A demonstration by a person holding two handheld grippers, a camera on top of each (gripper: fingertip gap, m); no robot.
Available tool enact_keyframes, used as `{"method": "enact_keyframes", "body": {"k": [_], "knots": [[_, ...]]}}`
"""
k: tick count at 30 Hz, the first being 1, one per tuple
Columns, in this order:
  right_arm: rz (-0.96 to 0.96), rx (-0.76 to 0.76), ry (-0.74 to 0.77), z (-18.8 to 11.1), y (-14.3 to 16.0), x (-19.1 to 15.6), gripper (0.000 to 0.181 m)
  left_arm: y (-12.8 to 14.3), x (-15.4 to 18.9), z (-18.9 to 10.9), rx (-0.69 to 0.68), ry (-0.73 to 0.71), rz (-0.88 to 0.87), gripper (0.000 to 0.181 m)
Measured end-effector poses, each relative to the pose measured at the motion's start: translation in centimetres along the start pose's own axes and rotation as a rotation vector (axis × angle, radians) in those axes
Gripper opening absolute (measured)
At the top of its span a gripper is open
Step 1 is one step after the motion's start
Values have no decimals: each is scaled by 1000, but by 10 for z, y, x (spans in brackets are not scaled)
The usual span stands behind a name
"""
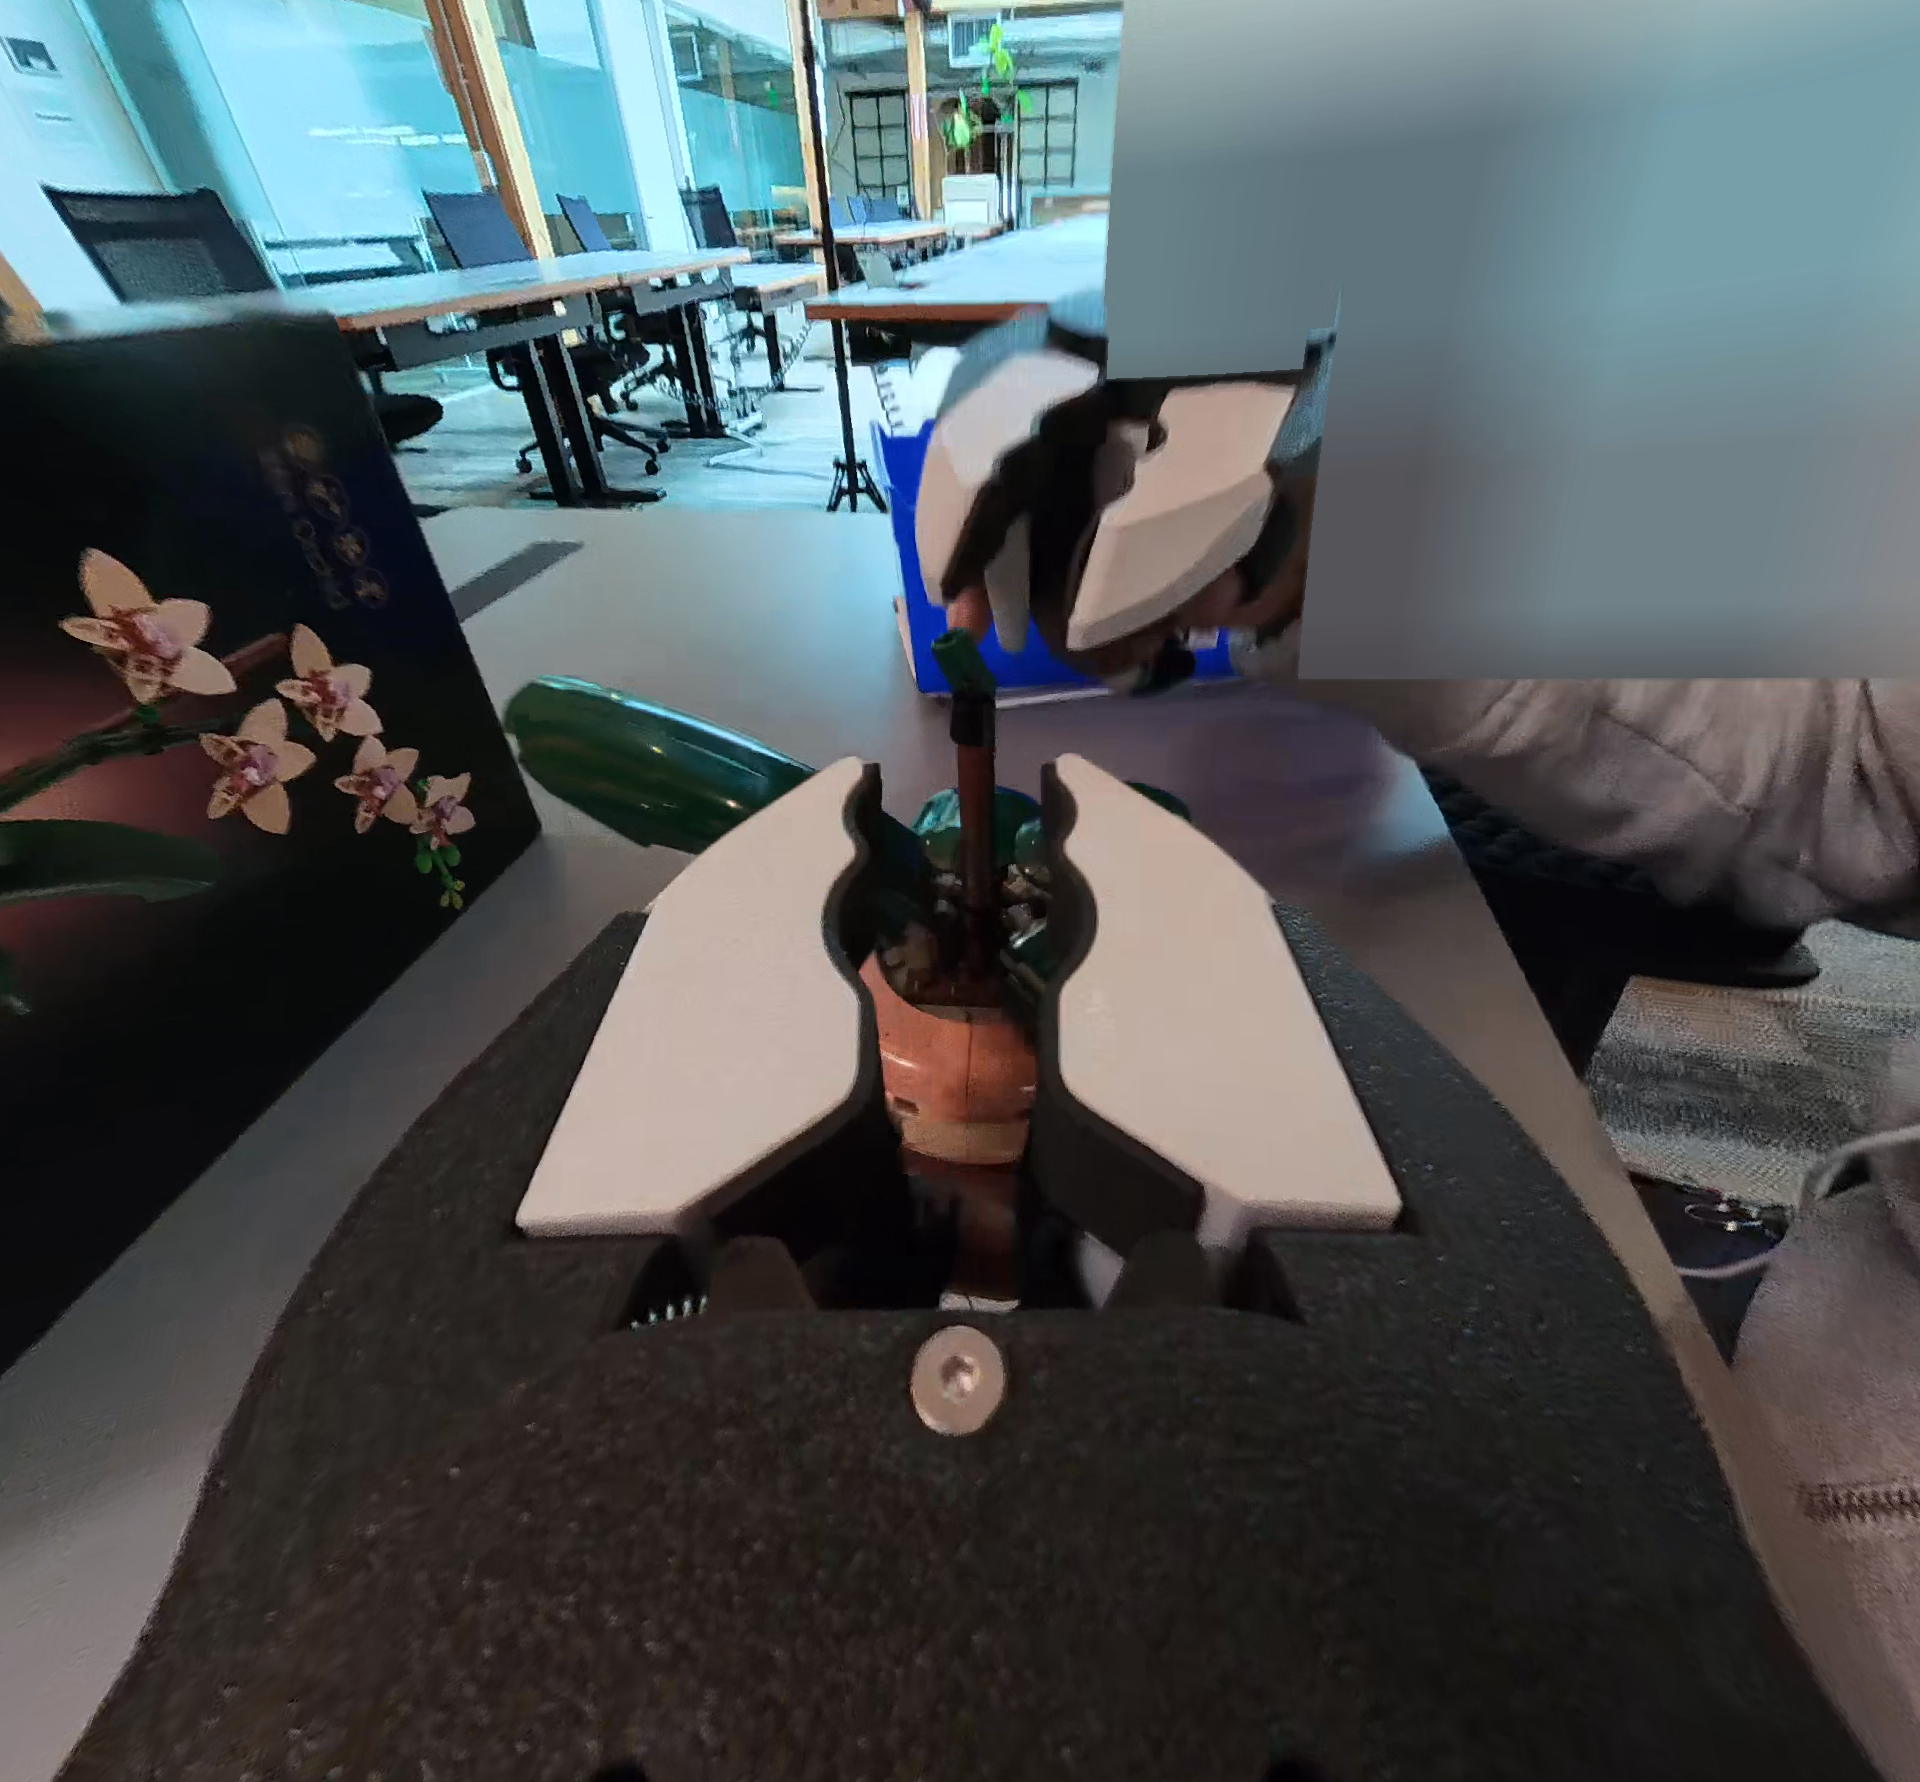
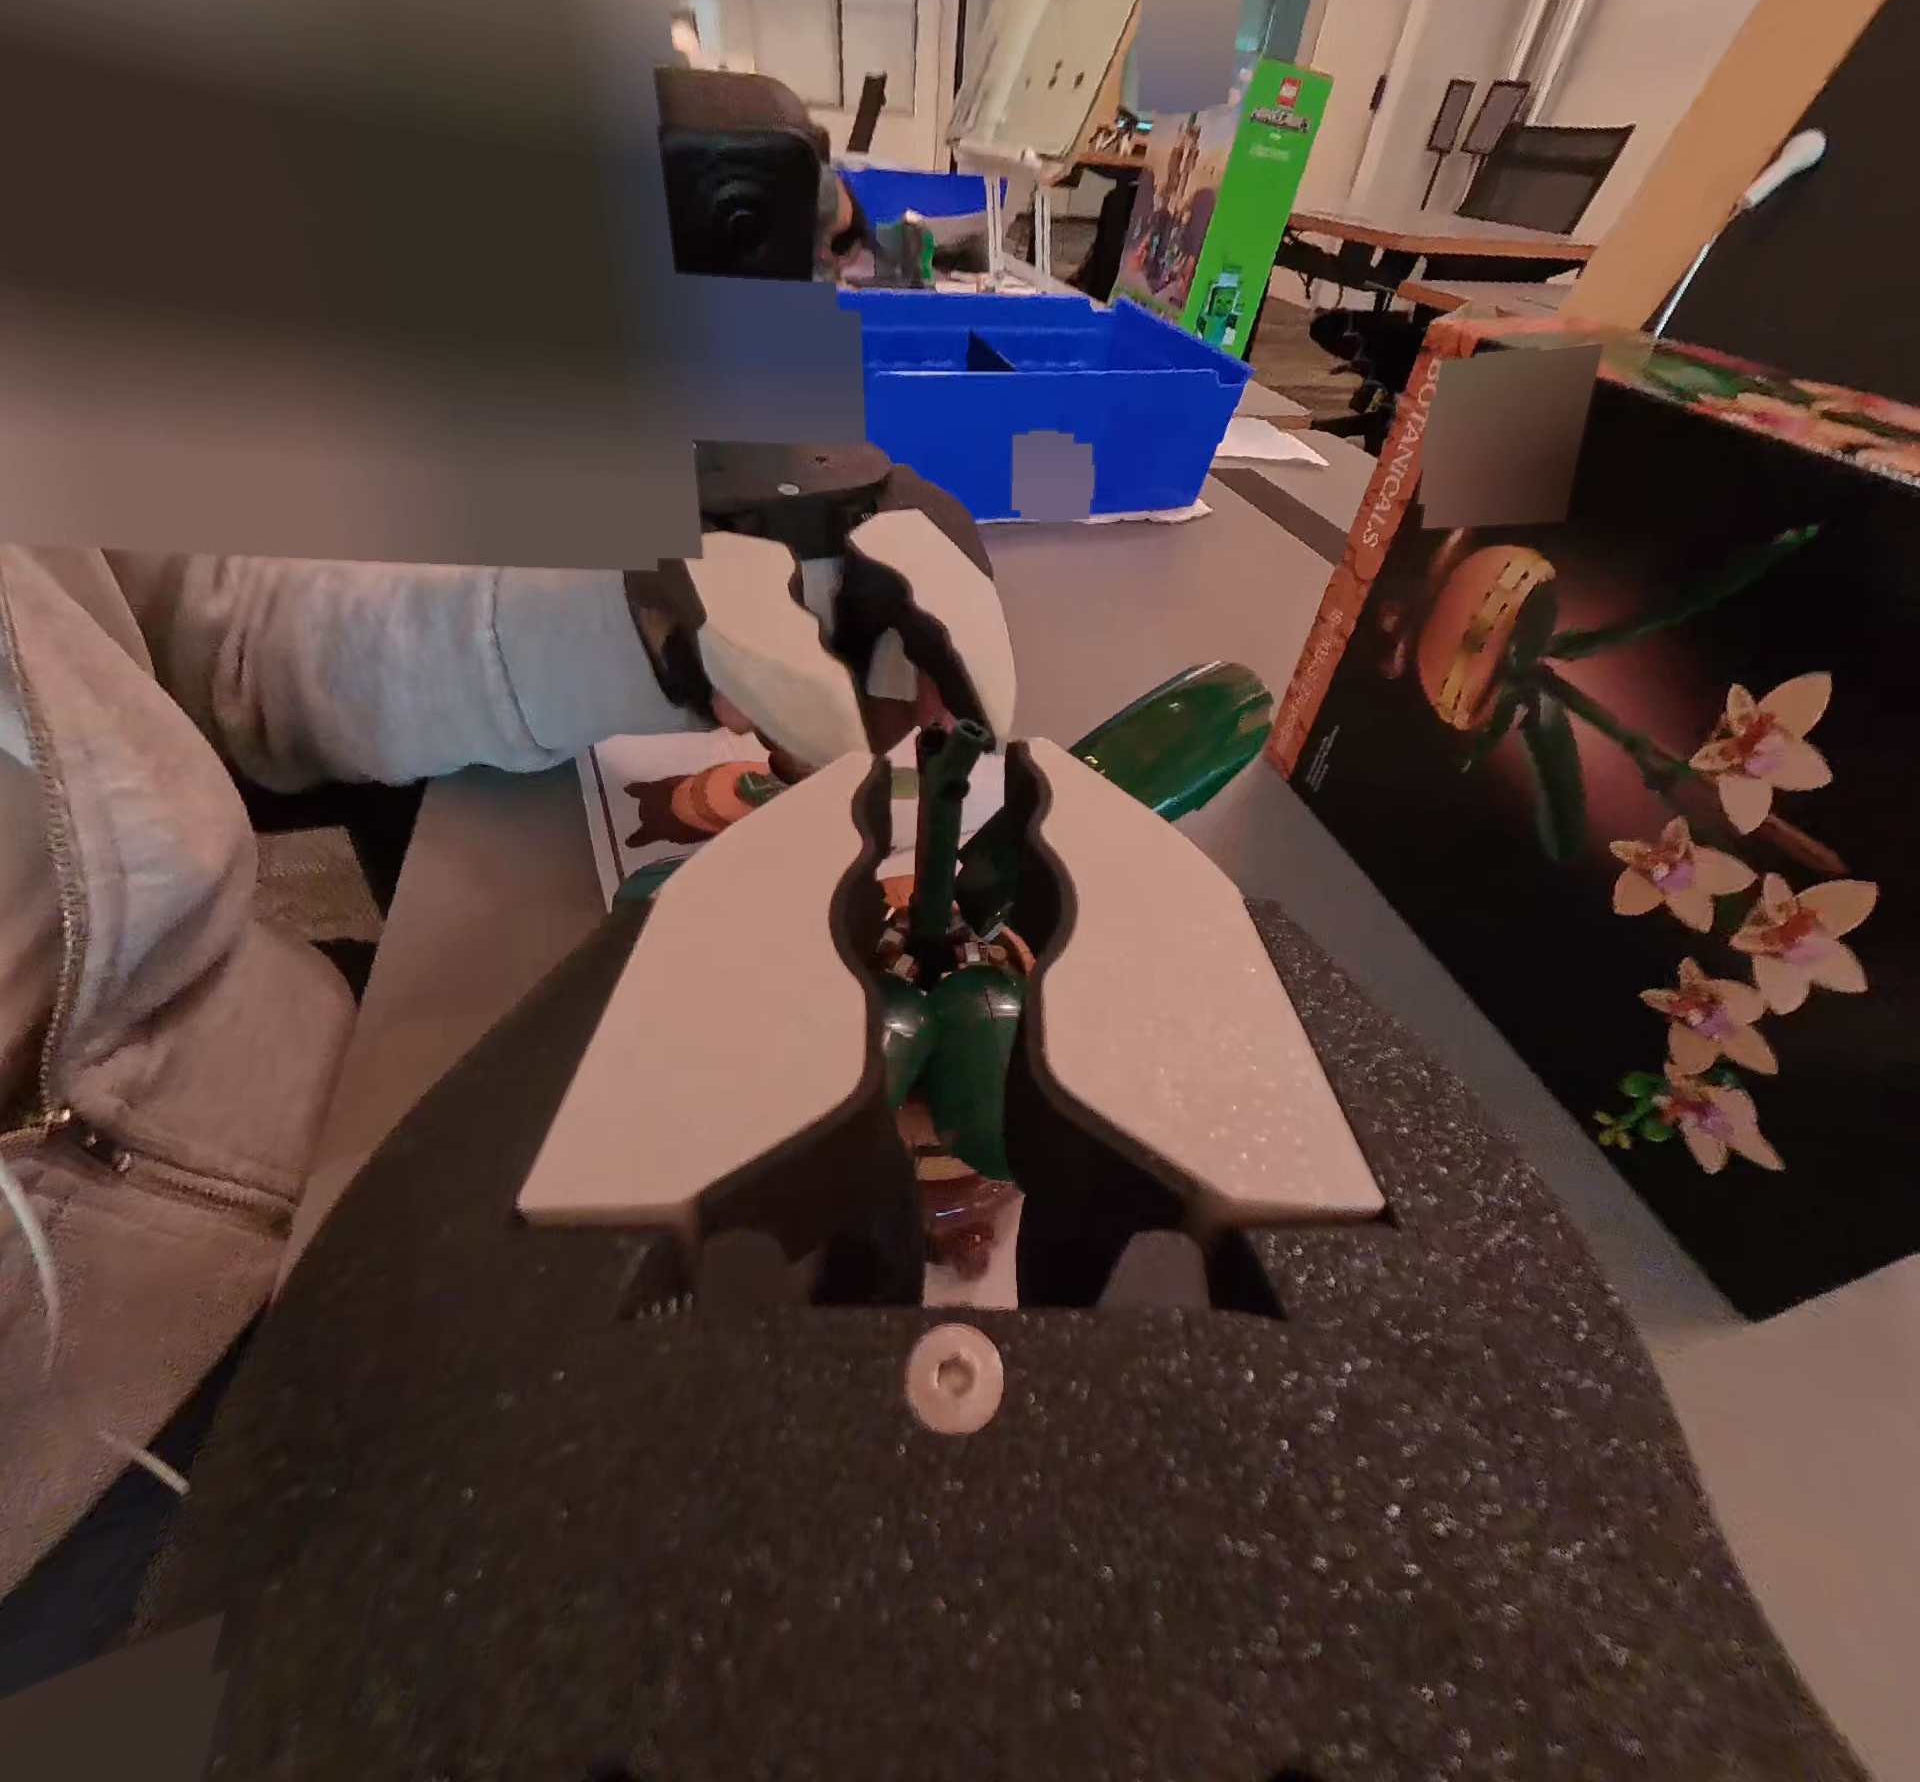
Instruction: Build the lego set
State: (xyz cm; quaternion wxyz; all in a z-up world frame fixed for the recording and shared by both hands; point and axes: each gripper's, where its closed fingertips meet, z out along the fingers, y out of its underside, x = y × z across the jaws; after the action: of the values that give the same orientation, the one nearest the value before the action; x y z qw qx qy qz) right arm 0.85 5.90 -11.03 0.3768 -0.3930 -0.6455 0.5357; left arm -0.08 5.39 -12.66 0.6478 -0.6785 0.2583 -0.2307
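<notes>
- Here, the left tongs [image 1: 961,776] are bracketing the terracotta-coloured brick flower pot [image 1: 956,1057] of the part-built orchid model, which is standing on the grey tabletop [image 1: 675,610]. Their white fingers are sitting narrowly apart on either side of it, and whether they are actually pinching it cannot be told.
- The right tongs [image 2: 951,756] are hovering at the top of the thin brown upright stem [image 1: 977,828], right at its dark green connector tip [image 1: 958,660]. Their fingers are showing a slim gap, and a grip on the tip cannot be confirmed.
- The step appears to be work on the stem's top joint. It is probably going best with the pot steadied low while the upper tongs are pressing straight down along the stem. Sideways force is likely to be bending or unseating so slender a rod.
- Small dark green leaf pieces [image 2: 961,1036] are crowding the pot's rim, leaving little room lower down the stem.
- A large glossy dark green leaf piece [image 1: 644,766] is lying loose on the tabletop just beyond the pot.
- The black set box printed with orchid blooms [image 2: 1662,849] is standing near, narrowing the room on that side.
- An open instruction booklet [image 2: 665,797] is lying beside the model, under a person's grey sleeve [image 2: 364,662].
- A blue plastic bin [image 2: 1049,402] is sitting well behind the work, clear of it.
</notes>
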Motion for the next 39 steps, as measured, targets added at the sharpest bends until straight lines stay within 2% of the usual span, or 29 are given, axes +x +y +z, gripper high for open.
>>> {"method": "enact_keyframes", "body": {"k": [4, 7, 9, 19, 22, 23, 24, 26, 28, 30, 33, 34, 36, 39], "knots": [[0, -37, -33, 7, 8, -1, 21, -10, 0, -3, 24, 15, -23, 11], [-20, -89, -51, 12, 12, 0, 18, -9, 4, 2, -1, 16, -2, 9], [-10, -102, -57, 14, 13, 2, 10, -9, 2, 5, -8, 6, -8, 6], [-55, -49, -79, 15, 13, 1, 8, -8, 2, 4, 30, 57, -169, 4], [-50, -43, -74, 14, 12, 1, 12, -10, 3, 1, 36, 70, -165, 5], [-39, -19, -50, 11, 7, 4, 27, -14, 2, -3, 44, 57, -146, 8], [-22, 34, -22, 4, -1, 6, 34, -21, 0, -11, 69, 35, -121, 21], [-14, 212, 46, -18, -25, 9, 34, -37, -8, -35, 131, -40, -69, 36], [-31, 395, 151, -46, -44, 10, 44, -43, -16, -65, 151, -145, -11, 40], [-37, 476, 229, -65, -49, 8, 56, -39, -20, -94, 115, -243, 26, 43], [-58, 418, 305, -72, -40, 1, 88, -24, -16, -129, 28, -342, 17, 54], [-83, 393, 327, -72, -36, -3, 97, -20, -14, -139, 12, -371, 14, 64], [-120, 355, 336, -71, -31, -13, 101, -15, -11, -160, 15, -453, 24, 81], [-163, 318, 333, -70, -28, -28, 95, -11, -5, -188, 55, -552, 22, 86]]}}
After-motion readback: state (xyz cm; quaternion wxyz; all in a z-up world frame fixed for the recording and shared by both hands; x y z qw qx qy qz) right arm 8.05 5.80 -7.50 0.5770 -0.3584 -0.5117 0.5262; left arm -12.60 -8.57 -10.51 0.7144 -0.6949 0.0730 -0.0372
